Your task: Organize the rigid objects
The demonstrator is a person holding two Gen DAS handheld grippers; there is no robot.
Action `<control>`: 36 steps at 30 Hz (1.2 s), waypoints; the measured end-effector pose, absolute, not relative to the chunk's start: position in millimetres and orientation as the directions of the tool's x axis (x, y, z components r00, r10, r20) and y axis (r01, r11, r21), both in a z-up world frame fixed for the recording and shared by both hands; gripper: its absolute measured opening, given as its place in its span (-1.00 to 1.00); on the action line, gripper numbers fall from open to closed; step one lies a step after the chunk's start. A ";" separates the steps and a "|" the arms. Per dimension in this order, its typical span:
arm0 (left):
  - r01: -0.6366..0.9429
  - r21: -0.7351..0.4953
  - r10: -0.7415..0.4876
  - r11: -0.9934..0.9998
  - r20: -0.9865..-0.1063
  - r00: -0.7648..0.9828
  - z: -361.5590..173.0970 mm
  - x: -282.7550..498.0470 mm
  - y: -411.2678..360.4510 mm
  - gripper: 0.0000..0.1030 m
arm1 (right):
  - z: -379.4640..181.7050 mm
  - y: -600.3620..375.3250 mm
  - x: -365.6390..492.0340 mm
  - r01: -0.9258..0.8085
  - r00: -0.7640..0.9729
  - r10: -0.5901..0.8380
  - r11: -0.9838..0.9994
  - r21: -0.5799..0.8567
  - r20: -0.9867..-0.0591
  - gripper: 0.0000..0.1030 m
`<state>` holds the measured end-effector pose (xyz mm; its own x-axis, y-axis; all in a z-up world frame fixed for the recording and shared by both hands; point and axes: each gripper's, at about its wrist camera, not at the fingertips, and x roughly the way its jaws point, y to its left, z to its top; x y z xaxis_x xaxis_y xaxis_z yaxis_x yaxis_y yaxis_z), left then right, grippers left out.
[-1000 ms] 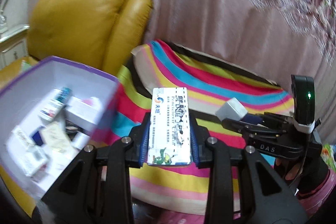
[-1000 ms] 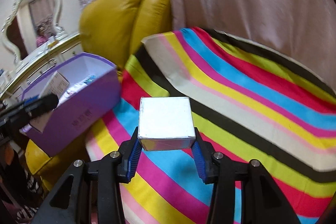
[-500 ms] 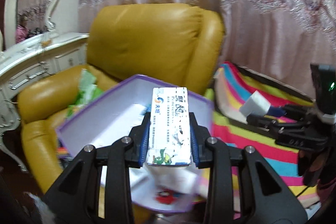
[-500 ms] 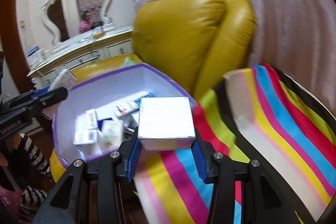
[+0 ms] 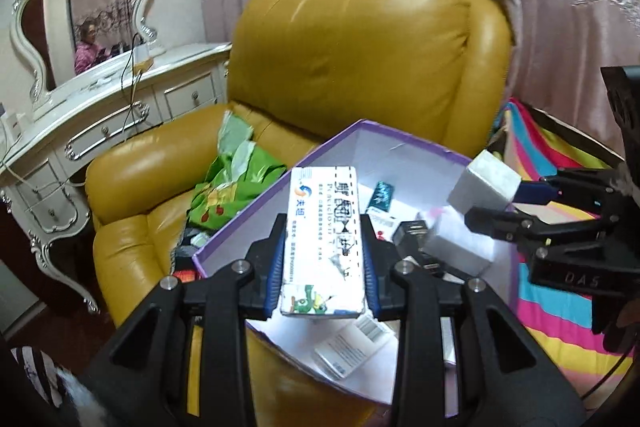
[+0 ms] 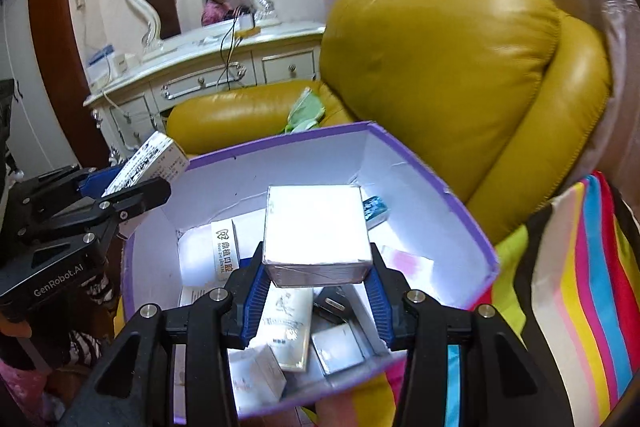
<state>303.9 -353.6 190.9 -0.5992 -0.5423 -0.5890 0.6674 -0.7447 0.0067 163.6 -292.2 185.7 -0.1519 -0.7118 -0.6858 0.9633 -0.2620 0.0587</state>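
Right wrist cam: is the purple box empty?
No, the purple box already holds several small cartons, including a tall white carton standing inside.

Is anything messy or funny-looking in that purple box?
Yes. The small boxes inside the purple box lie jumbled at all angles, some on top of each other. A crumpled green bag sits on the yellow armchair behind it, which looks out of place.

**Item count at the storage box**

Two grippers: left gripper [image 5: 323, 267], right gripper [image 6: 316, 279]; one purple storage box [image 6: 472, 227]; one long printed carton [image 5: 324, 243] and one white square carton [image 6: 316, 231], both held; several loose small cartons inside the box, exact number unclear; one yellow leather armchair [image 5: 360, 67]; one white dresser [image 6: 208, 75]; one ornate mirror [image 5: 84, 7]; one striped cloth [image 6: 592, 287].
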 end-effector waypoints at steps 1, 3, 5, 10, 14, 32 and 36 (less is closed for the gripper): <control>0.674 0.008 -0.543 -0.739 -0.600 -0.588 188.5 302.4 -357.4 -0.28 | 182.2 -299.9 163.6 0.965 -0.144 -0.702 -0.257 0.059 -0.697 -0.11; 0.683 0.011 -0.547 -0.731 -0.608 -0.575 185.6 299.4 -361.6 -0.28 | 178.6 -306.8 162.3 0.965 -0.144 -0.690 -0.256 0.052 -0.710 -0.11; 0.693 0.020 -0.556 -0.721 -0.612 -0.562 183.9 297.4 -365.5 -0.28 | 175.1 -312.1 159.8 0.965 -0.151 -0.679 -0.260 0.043 -0.718 -0.11; 0.694 0.019 -0.555 -0.720 -0.616 -0.559 180.4 296.4 -368.4 -0.27 | 170.4 -320.5 162.3 0.965 -0.149 -0.667 -0.258 0.039 -0.730 -0.11; 0.705 0.027 -0.571 -0.709 -0.608 -0.551 181.7 298.8 -367.9 -0.27 | 170.8 -325.5 167.0 0.966 -0.151 -0.666 -0.257 0.034 -0.731 -0.10; 0.806 0.089 -0.666 -0.586 -0.619 -0.416 188.6 307.3 -347.9 0.98 | 174.4 -302.4 189.5 0.938 -0.261 -0.572 -0.339 -0.065 -0.777 0.48; 0.781 0.067 -0.638 -0.621 -0.621 -0.454 188.6 304.6 -340.0 0.98 | 173.4 -290.2 186.3 0.932 -0.252 -0.571 -0.360 -0.038 -0.781 0.48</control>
